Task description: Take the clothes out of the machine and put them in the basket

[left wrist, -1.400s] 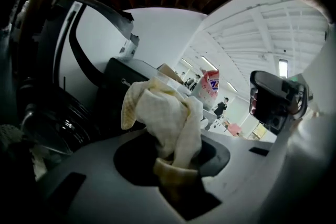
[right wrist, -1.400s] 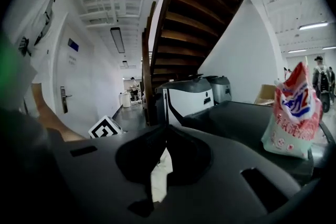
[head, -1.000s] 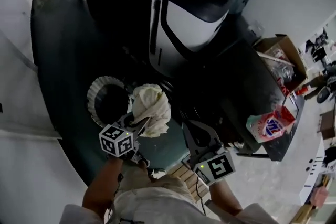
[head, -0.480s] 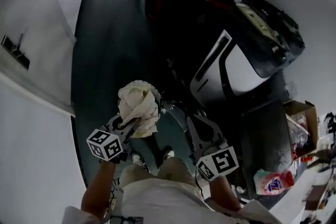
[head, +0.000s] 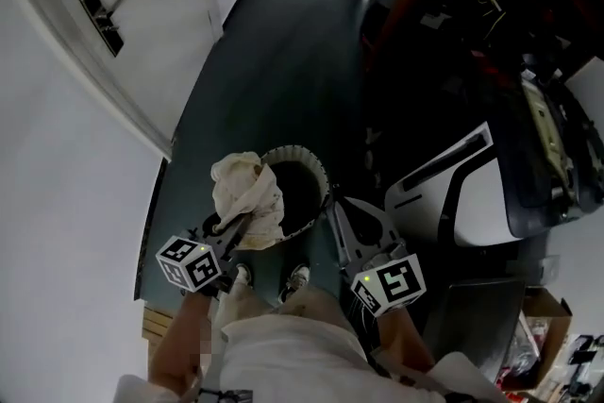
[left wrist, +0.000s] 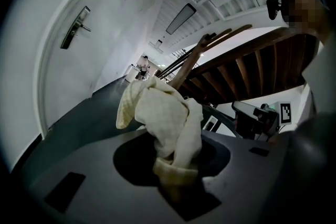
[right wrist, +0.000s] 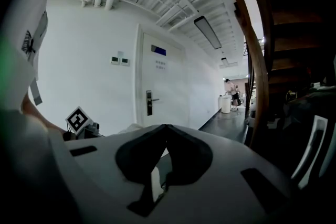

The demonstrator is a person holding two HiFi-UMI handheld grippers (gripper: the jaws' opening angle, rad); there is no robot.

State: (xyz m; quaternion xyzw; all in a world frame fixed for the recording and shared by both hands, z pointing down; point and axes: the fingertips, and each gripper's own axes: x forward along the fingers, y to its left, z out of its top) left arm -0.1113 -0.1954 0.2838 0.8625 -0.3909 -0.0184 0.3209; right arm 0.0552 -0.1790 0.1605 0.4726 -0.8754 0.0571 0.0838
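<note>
My left gripper is clenched on a cream-coloured cloth. In the left gripper view the jaws pinch the cloth's lower fold, and the rest of the cloth stands bunched up above them.

From the head view, the cloth sits over the left rim of the round laundry basket, partly covering it. I cannot tell how high above the rim it is. The basket has a white ribbed rim and a dark inside. It stands on the dark green floor, just beyond my shoes and between my two grippers.

My right gripper is just right of the basket and apart from the cloth. In the right gripper view its jaws are closed tip to tip with nothing between them.

The white-and-black machine is to the right, well apart from the cloth. A white door with a lever handle is in the wall on the far left. A wooden staircase rises on the right in the left gripper view.
</note>
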